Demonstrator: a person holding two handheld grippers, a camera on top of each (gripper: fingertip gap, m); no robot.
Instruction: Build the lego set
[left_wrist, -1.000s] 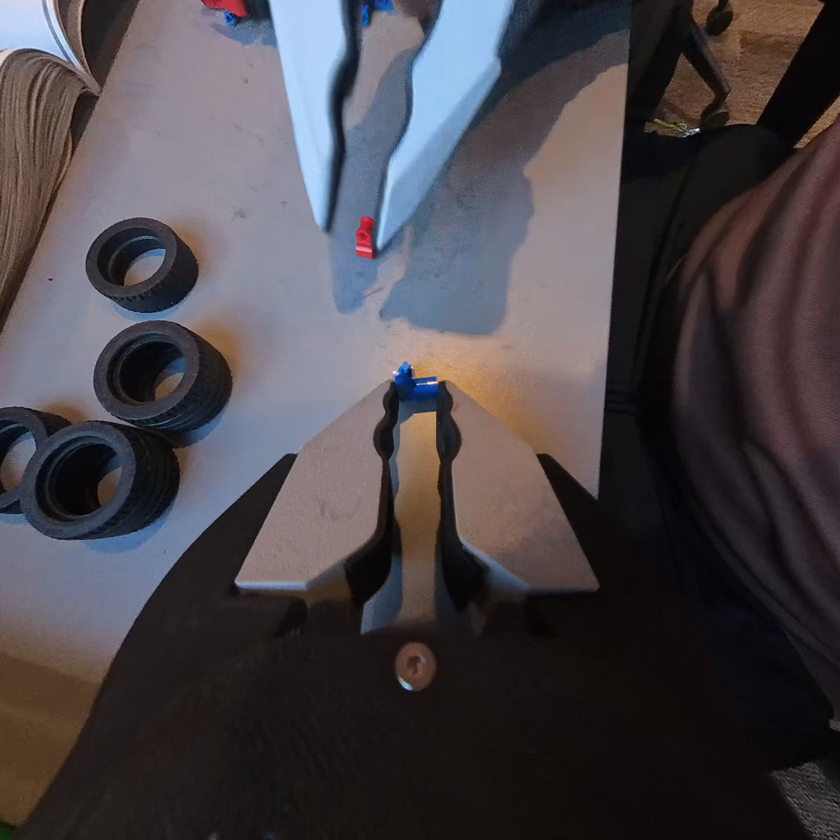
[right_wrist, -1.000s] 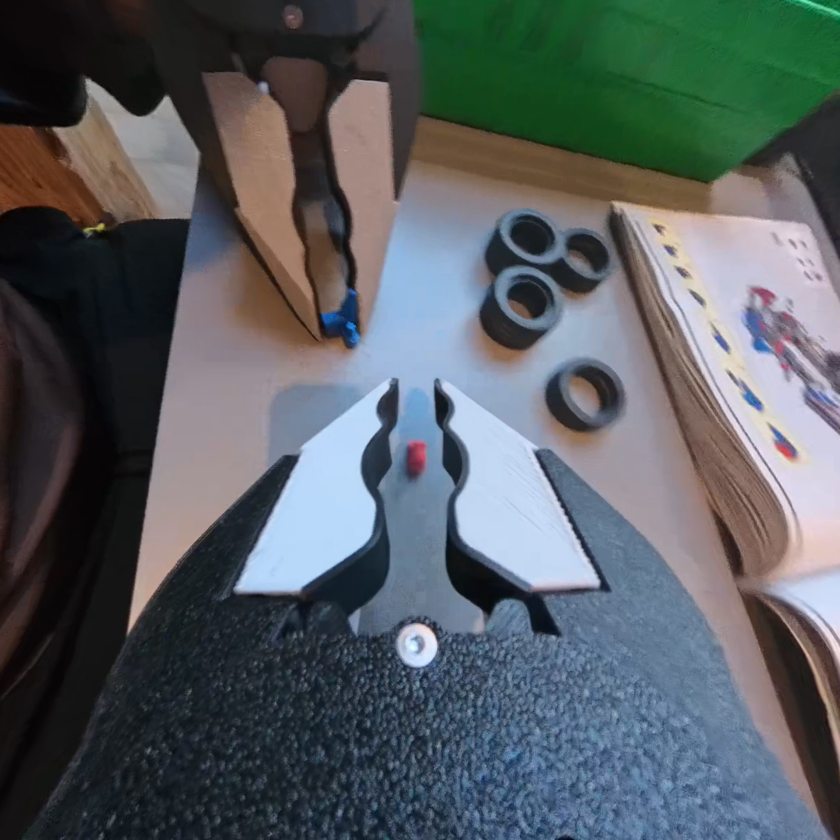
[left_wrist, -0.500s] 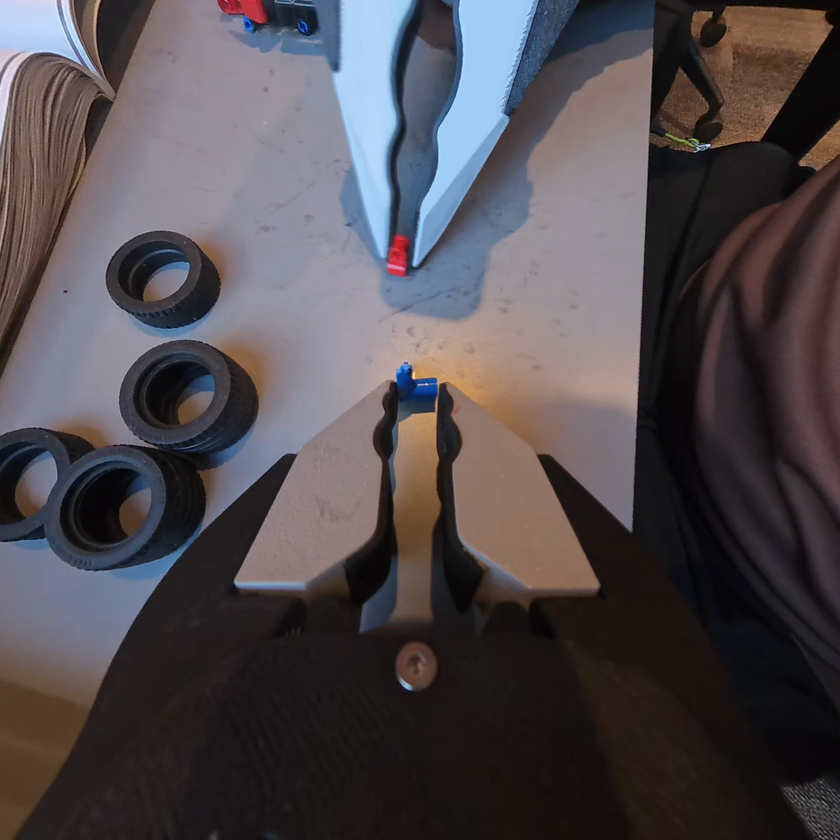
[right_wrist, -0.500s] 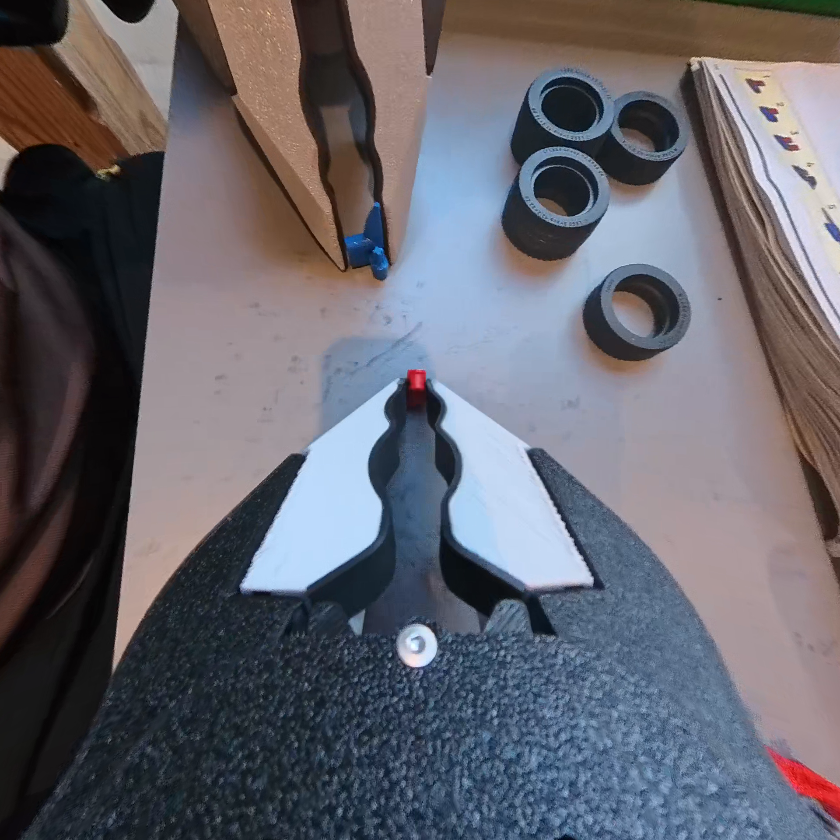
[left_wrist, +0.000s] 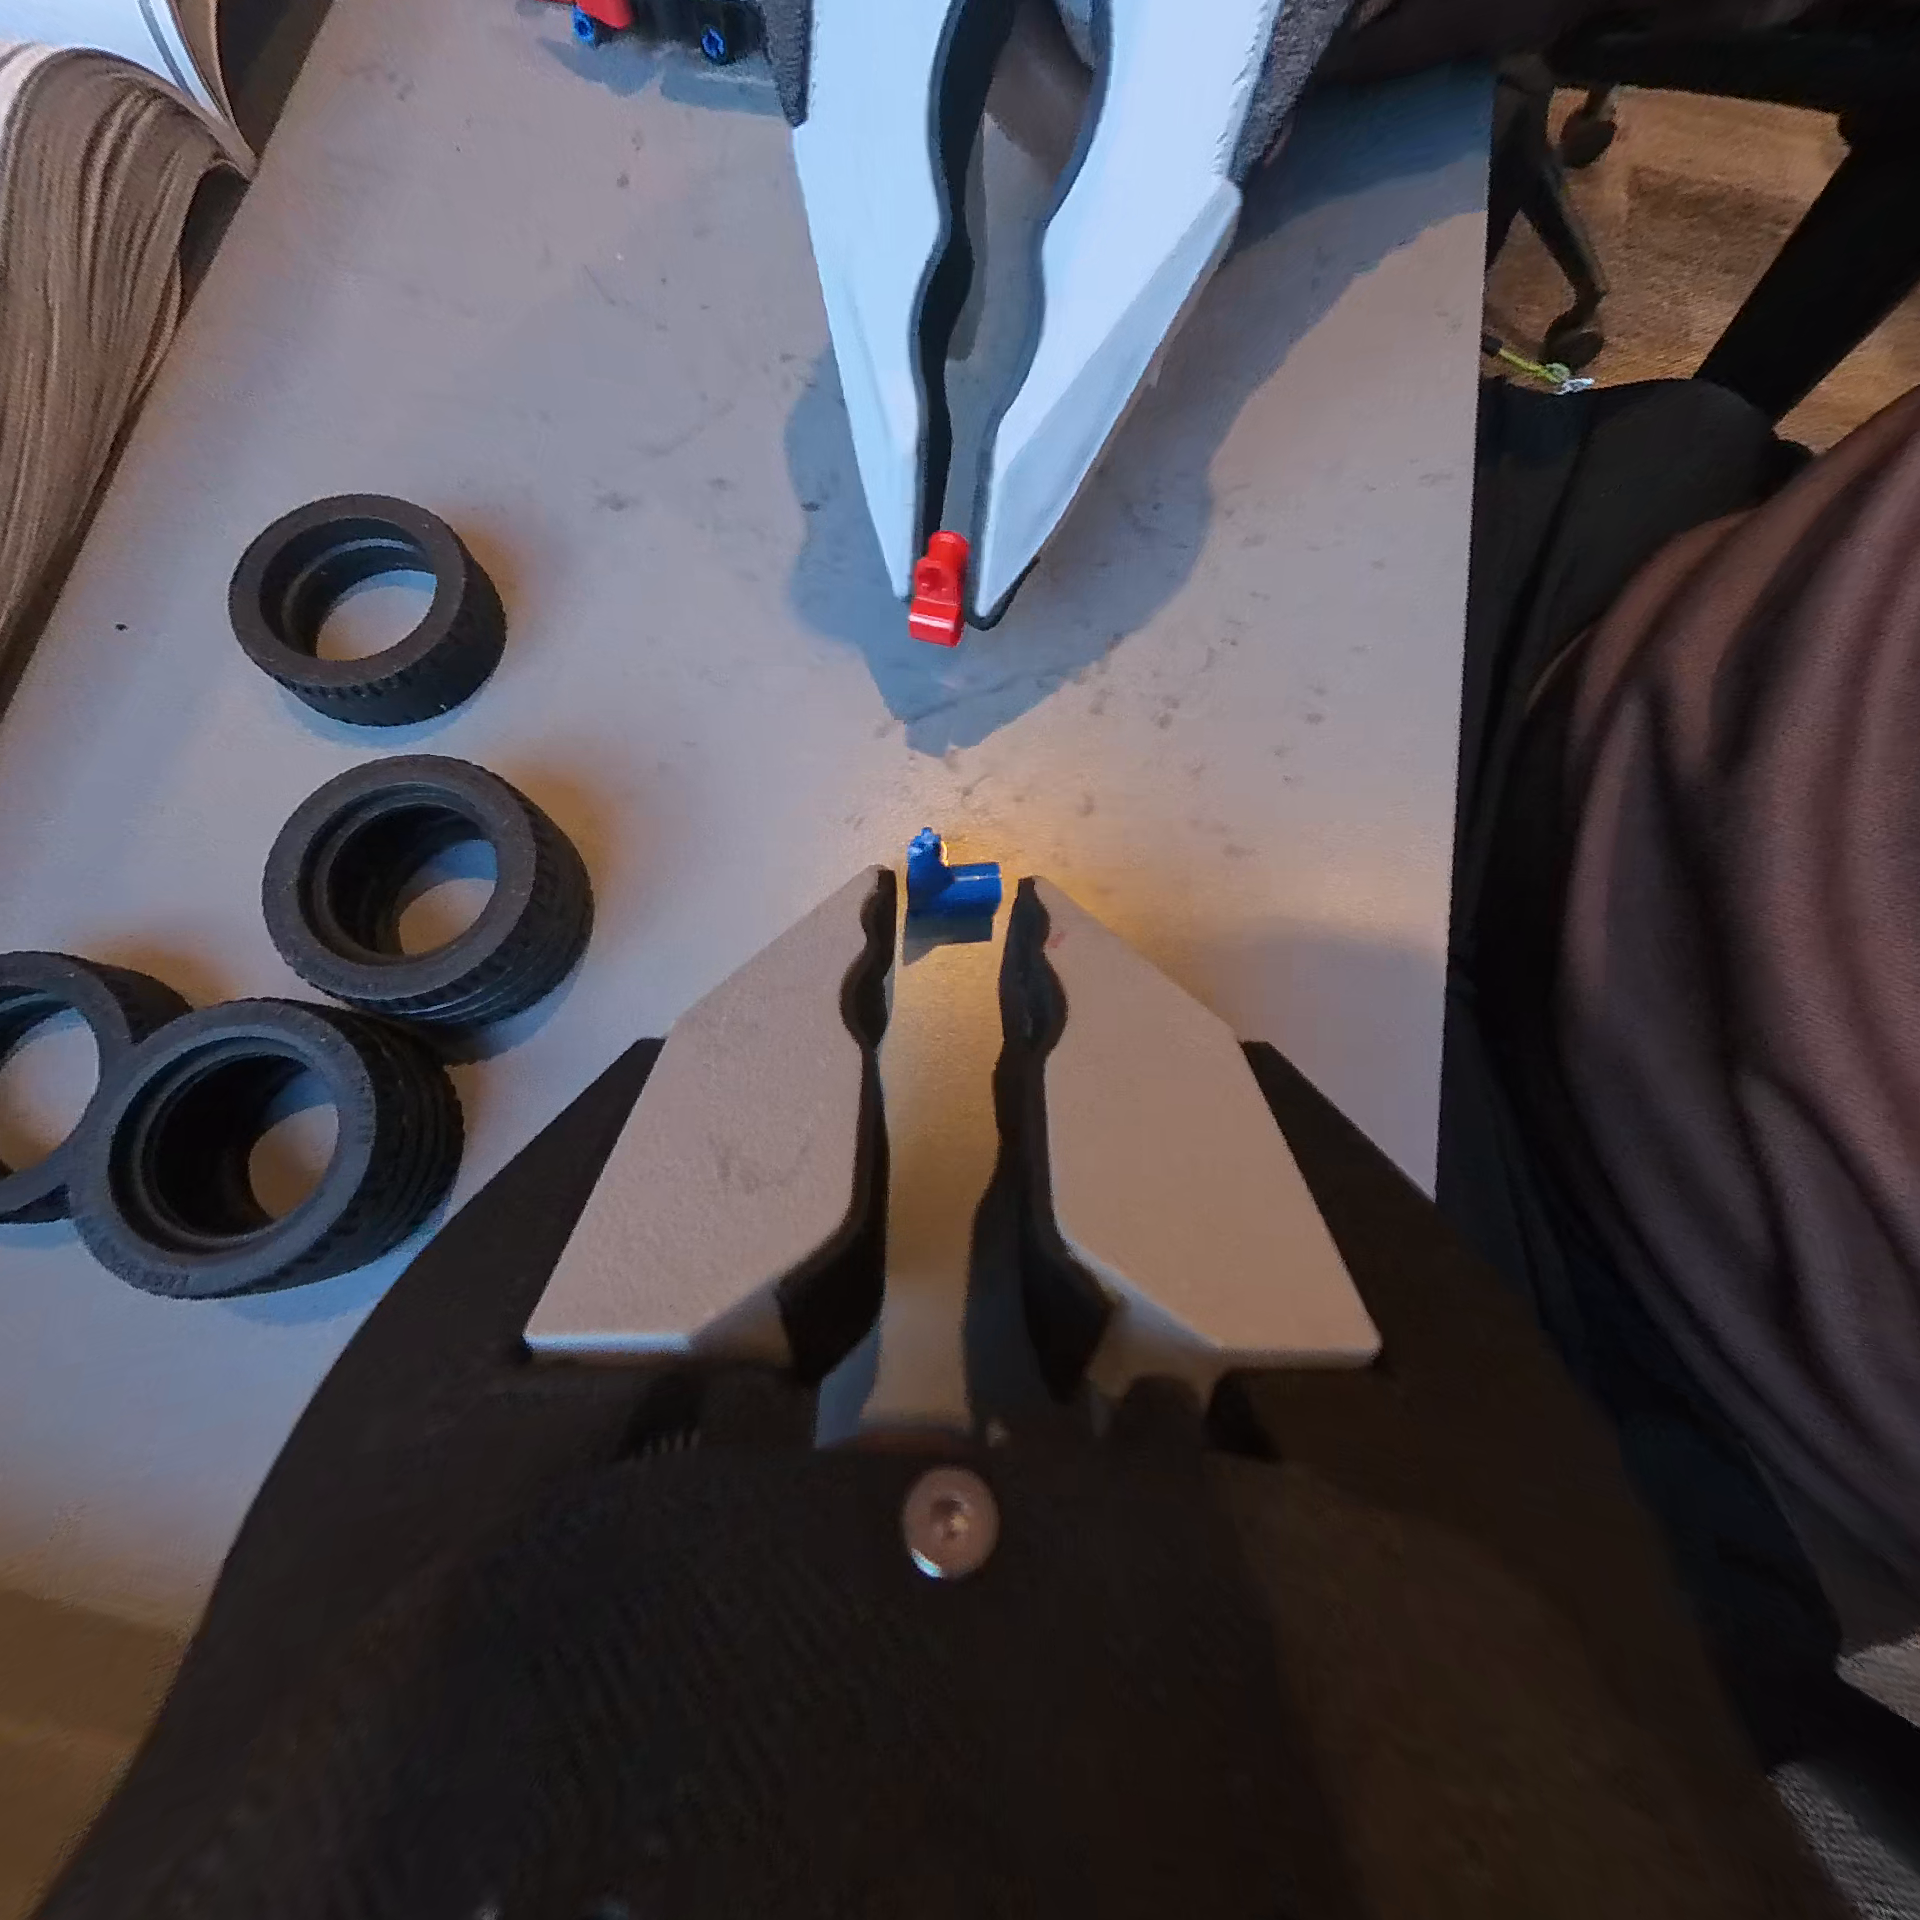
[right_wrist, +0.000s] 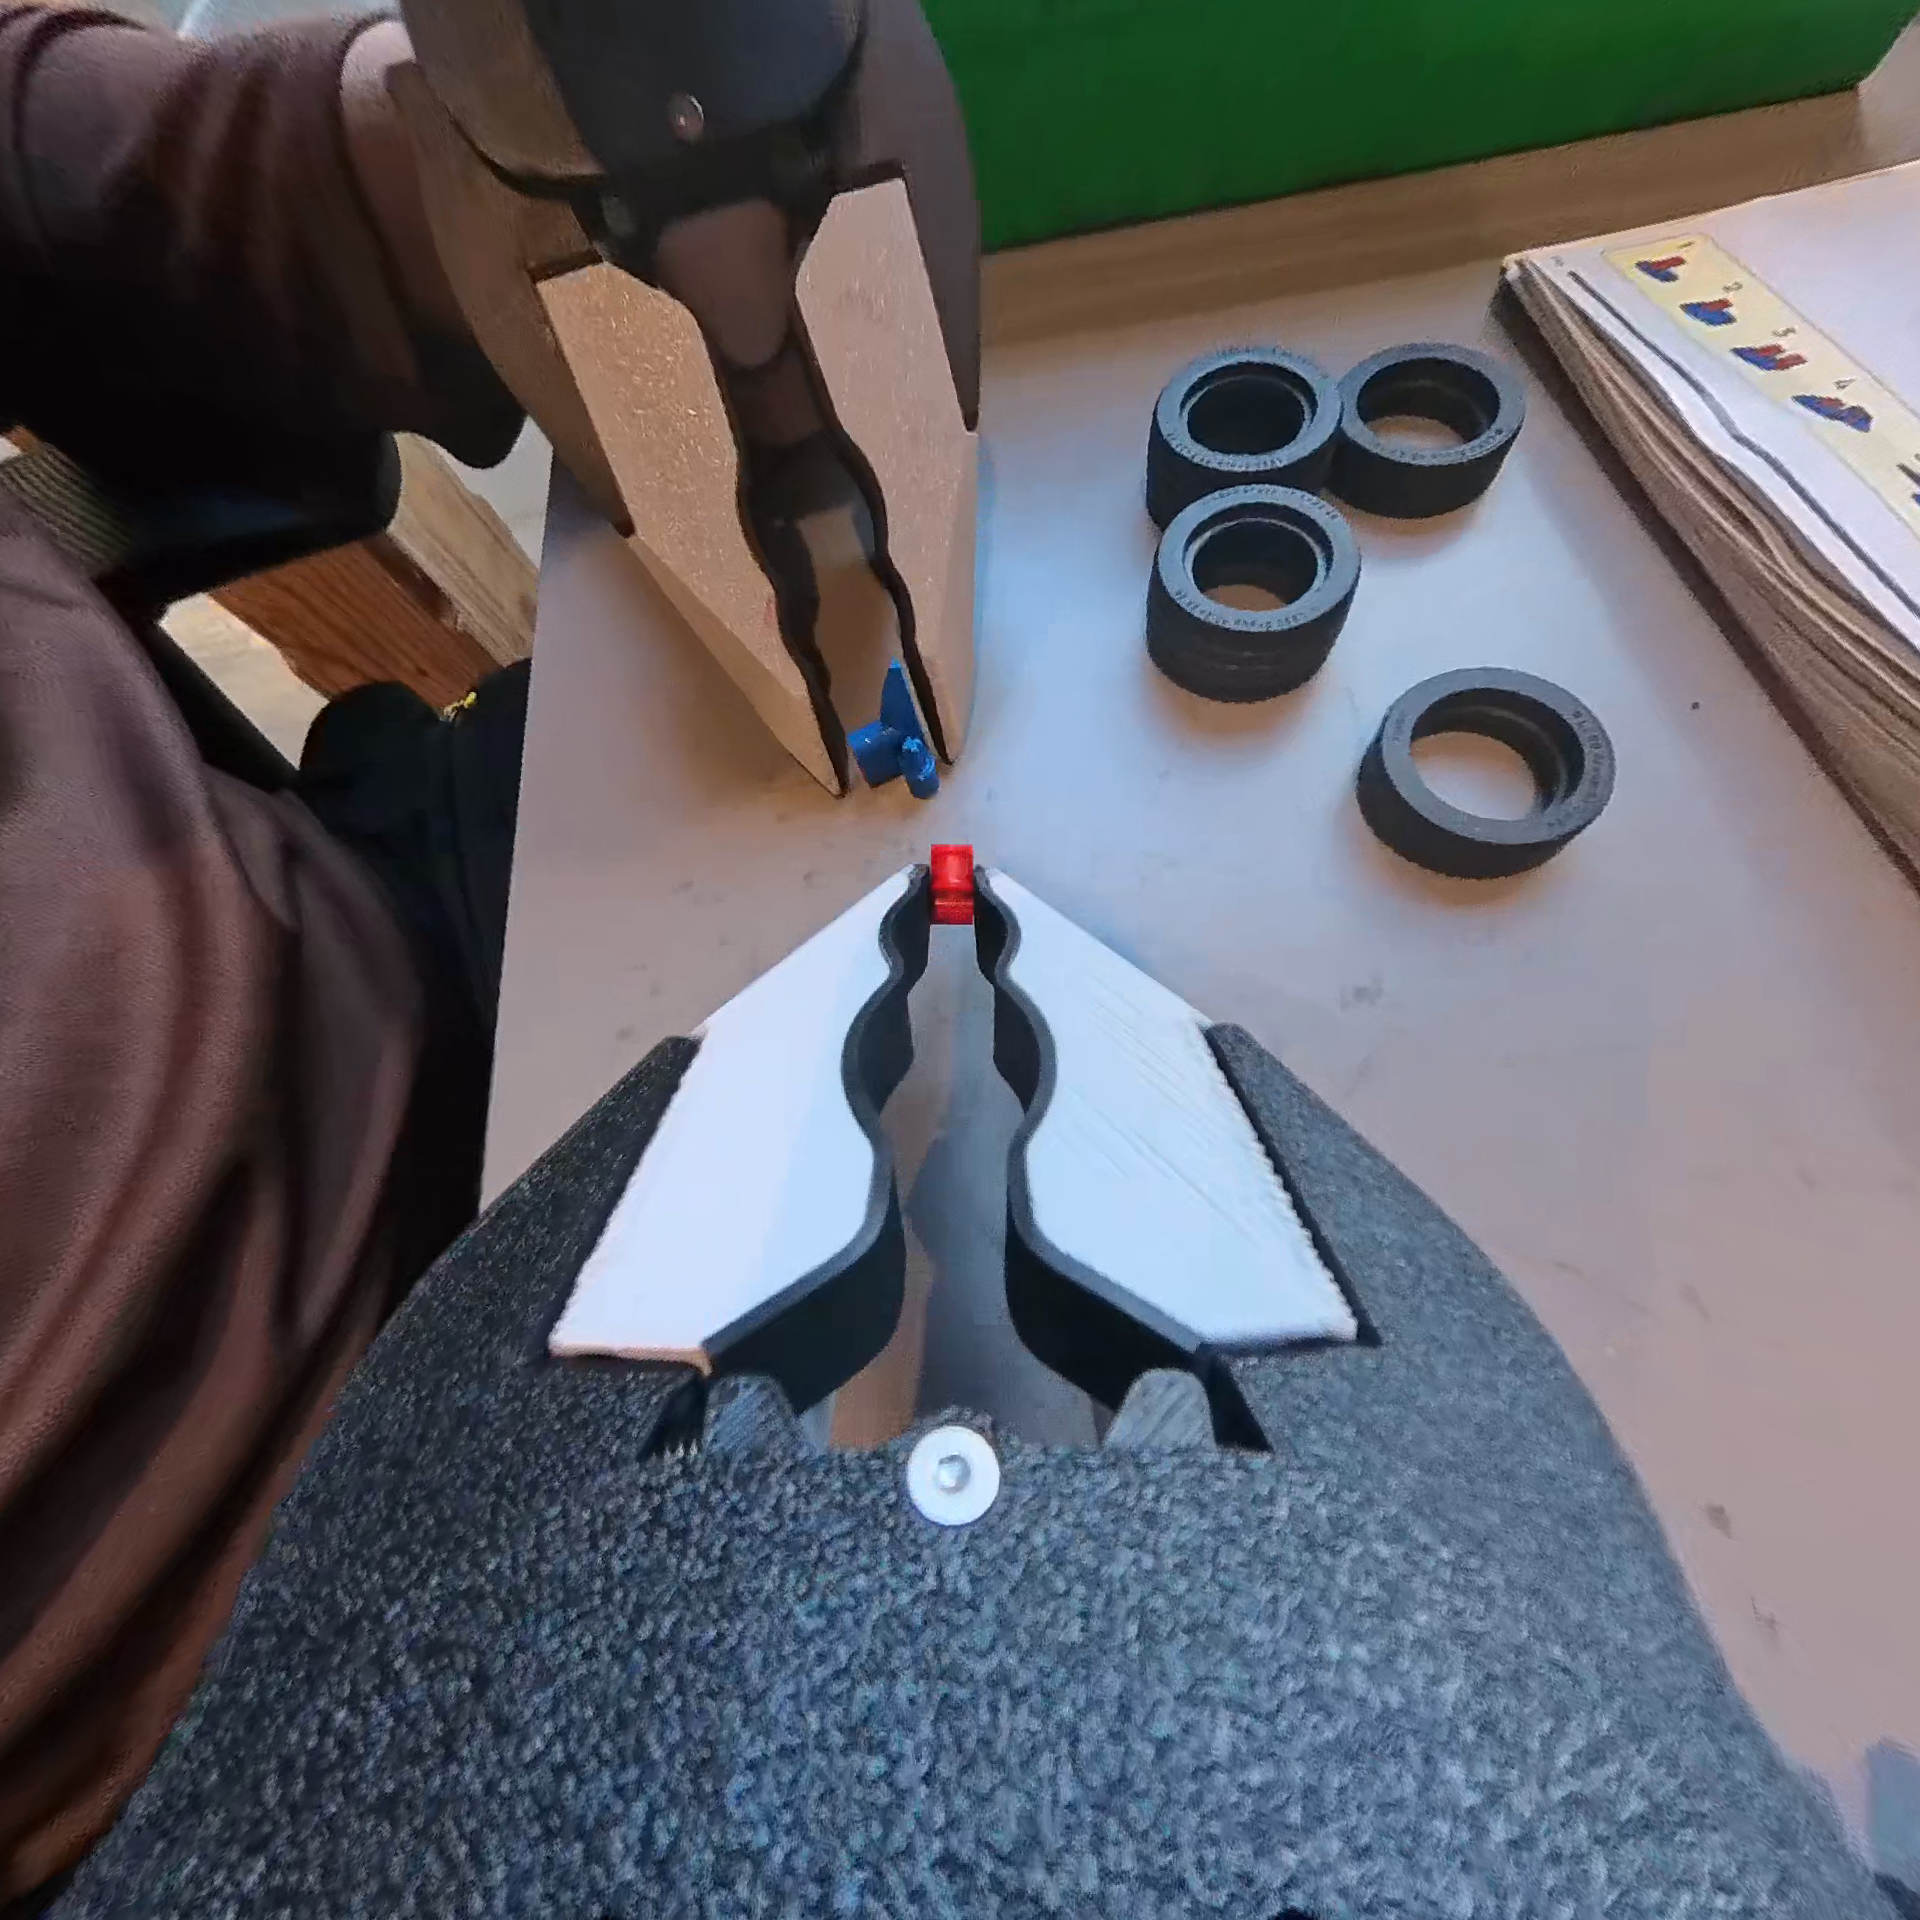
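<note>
Both grippers face each other mid-frame: left gripper (left_wrist: 951, 883) pinches a blue piece (left_wrist: 951, 888), right gripper (right_wrist: 951, 883) clamps a red piece (right_wrist: 951, 883). Joining them looks like the current step; next, line up peg and hole, then press together.

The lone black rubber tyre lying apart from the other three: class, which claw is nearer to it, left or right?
Right. The right claw, shut on a small red plastic piece, sits beside the lone black rubber tyre; the left claw, holding a small blue plastic piece, is farther across the table.
</note>
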